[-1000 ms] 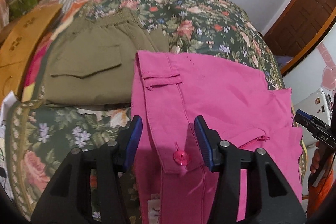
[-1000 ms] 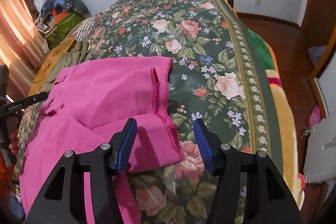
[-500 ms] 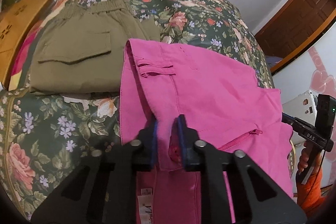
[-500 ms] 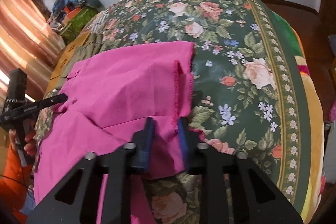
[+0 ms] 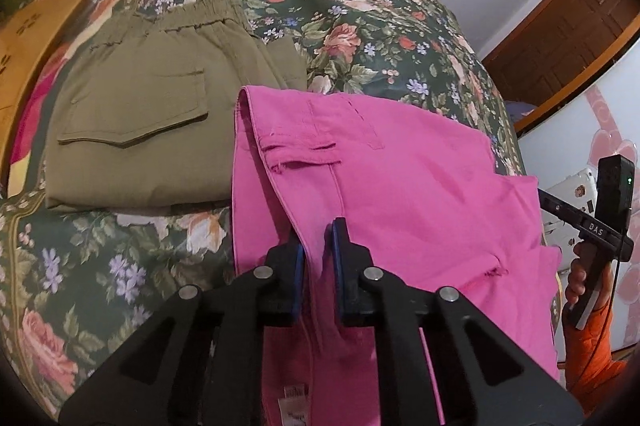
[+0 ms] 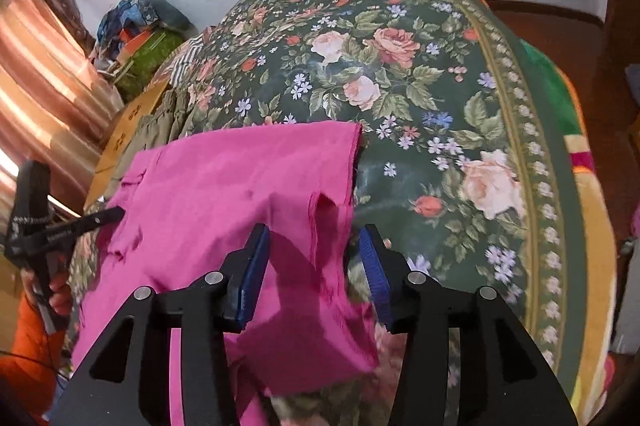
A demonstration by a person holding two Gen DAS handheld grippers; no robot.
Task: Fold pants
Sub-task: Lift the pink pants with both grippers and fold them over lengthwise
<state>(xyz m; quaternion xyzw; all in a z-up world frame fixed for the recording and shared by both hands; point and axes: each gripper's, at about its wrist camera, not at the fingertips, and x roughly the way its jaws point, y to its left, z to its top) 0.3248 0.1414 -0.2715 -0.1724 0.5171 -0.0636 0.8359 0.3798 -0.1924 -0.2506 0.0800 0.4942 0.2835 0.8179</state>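
Pink pants (image 5: 400, 186) lie folded on the floral bedspread (image 5: 360, 26), with the lower part hanging toward me. My left gripper (image 5: 317, 238) is shut on the waistband edge of the pink pants. In the right wrist view the pink pants (image 6: 240, 186) spread across the bed's left side. My right gripper (image 6: 316, 254) is open, its blue pads on either side of the frayed hem, which lies between them ungripped. The right gripper also shows at the right edge of the left wrist view (image 5: 592, 226), and the left gripper at the left edge of the right wrist view (image 6: 60, 226).
Folded olive pants (image 5: 152, 114) lie on the bed left of the pink pants. A cardboard box (image 5: 32, 38) and piled clutter (image 6: 140, 34) sit beyond the bed's left side. Curtains (image 6: 40, 86) hang at the left. A wooden door (image 5: 580, 26) is at the right.
My right gripper was shut on the pink hem half a second ago and is now open. My left gripper stays shut on the waistband and has lifted it slightly.
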